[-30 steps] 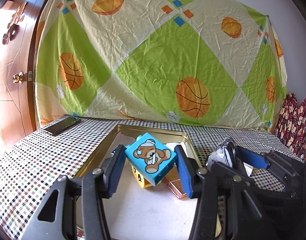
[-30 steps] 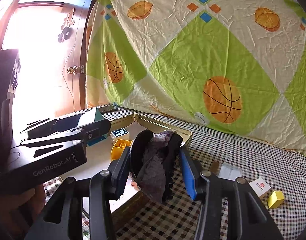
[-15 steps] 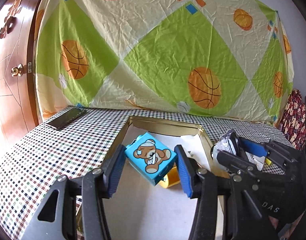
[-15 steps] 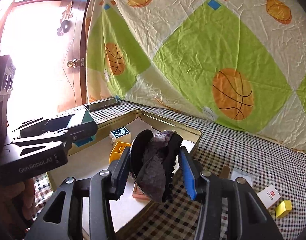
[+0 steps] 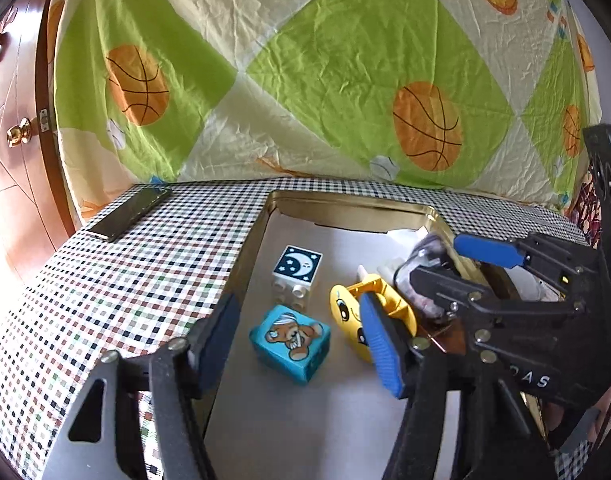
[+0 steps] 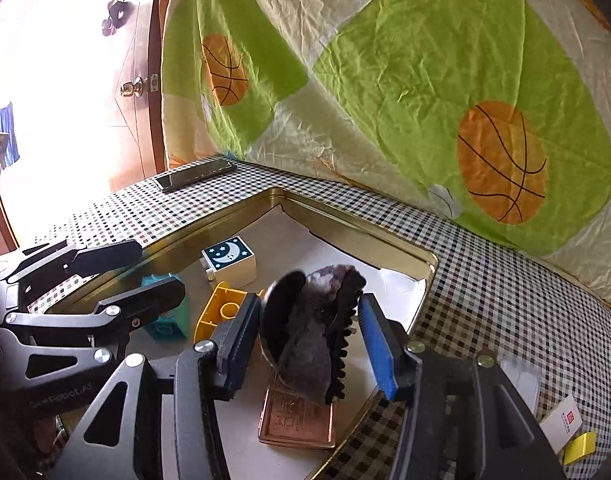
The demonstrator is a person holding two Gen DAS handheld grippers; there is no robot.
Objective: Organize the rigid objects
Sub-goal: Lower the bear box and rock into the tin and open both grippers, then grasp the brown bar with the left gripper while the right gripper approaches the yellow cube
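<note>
Left wrist view, nearest first: my left gripper (image 5: 299, 336) has its fingers spreading, and the blue bear block (image 5: 290, 343) lies free between them on the tray (image 5: 345, 204) floor, so that one looks delivered. Right gripper (image 6: 305, 340) is opening too, the dark hair clip (image 6: 309, 332) between its fingers above the copper tin (image 6: 297, 420). Farther in, the moon block (image 5: 297, 272).
</note>
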